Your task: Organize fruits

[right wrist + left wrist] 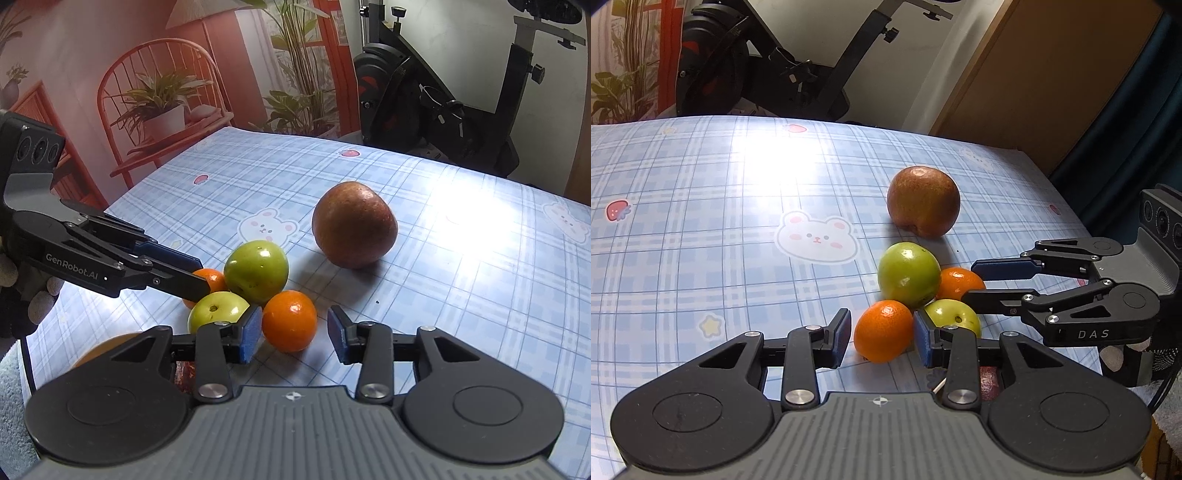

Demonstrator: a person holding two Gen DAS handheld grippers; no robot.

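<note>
Five fruits lie close together on the checked blue tablecloth (701, 192): a red apple (923, 201), a big green fruit (908, 273), a small green fruit (956, 314) and two oranges. The near orange (882, 330) rests on the cloth between the pads of my left gripper (881, 332). A thin gap shows beside the left pad, so this gripper is open. In the right wrist view the other orange (290, 321) sits inside my right gripper (295, 332). It is against the left pad, and clear space separates it from the right pad. That gripper is open.
An exercise bike (757, 74) stands beyond the table's far edge, beside a wooden door (1052, 74). A printed backdrop with a chair and plants (147, 92) hangs to the left. A gloved hand (37, 295) holds the left gripper. A dark red object (184, 373) lies half hidden under my right gripper.
</note>
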